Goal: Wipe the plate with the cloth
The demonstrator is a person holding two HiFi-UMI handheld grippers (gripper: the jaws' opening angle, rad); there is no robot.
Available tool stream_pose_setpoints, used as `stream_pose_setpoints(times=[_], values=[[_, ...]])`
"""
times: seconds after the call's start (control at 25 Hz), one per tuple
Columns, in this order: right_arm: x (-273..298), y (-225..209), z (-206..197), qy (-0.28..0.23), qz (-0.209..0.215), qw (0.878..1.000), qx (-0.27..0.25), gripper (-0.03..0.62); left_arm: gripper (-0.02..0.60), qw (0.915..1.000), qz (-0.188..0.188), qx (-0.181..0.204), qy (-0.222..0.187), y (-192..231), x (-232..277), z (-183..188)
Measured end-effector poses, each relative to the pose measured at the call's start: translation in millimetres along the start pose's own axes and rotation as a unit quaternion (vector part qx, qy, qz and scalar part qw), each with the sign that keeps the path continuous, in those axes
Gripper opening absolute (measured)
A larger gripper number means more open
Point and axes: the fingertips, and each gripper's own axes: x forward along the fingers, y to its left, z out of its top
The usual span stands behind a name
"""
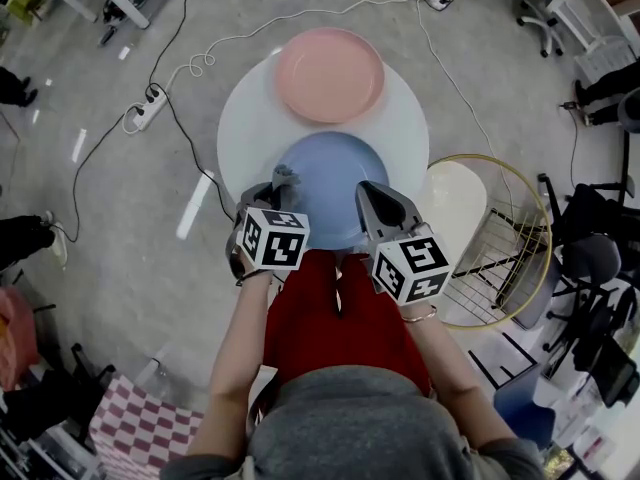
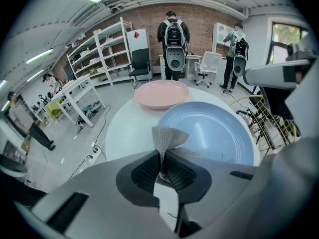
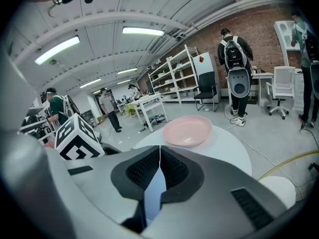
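Observation:
A blue plate (image 1: 335, 173) lies on the near side of the round white table (image 1: 250, 118), with a pink plate (image 1: 330, 73) behind it. My left gripper (image 1: 283, 184) is shut on a grey cloth (image 1: 286, 178), held above the blue plate's near left rim. In the left gripper view the cloth (image 2: 168, 137) sticks up from the closed left gripper (image 2: 162, 156), ahead of the blue plate (image 2: 214, 133) and the pink plate (image 2: 162, 93). My right gripper (image 1: 373, 194) hovers over the blue plate's near right part. The right gripper (image 3: 159, 151) is shut, with nothing seen between its pads. The pink plate (image 3: 187, 130) lies ahead of it.
A gold wire rack (image 1: 505, 243) and a cream round seat (image 1: 455, 203) stand right of the table. A power strip (image 1: 148, 108) and cables lie on the floor to the left. People (image 2: 173, 36) stand by desks and shelves at the back.

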Motion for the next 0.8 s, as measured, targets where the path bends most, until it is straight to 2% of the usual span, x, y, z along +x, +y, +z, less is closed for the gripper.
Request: stream_pose_setpoints(times=[0.24,0.44,0.6,0.8], values=[[-7.0,17.3,2.8,-0.012,0.007,1.000,-0.011,0.029,0.035,0.9983,0.011,-0.025,-0.052,13.1,-25.8,7.1],[-14.1,22.0,10.8,-0.026,0.016,0.999,-0.016,0.029,0.035,0.9937,-0.001,-0.043,-0.103,14.7,-45.7,20.2],[-16.8,20.6,19.0,-0.037,0.019,0.999,-0.018,0.029,0.035,0.9870,-0.018,-0.074,-0.141,13.3,-60.7,29.4],[-26.7,17.0,30.5,-0.059,0.027,0.998,-0.019,0.029,0.034,0.9741,-0.035,-0.117,-0.190,7.8,-77.5,40.5]])
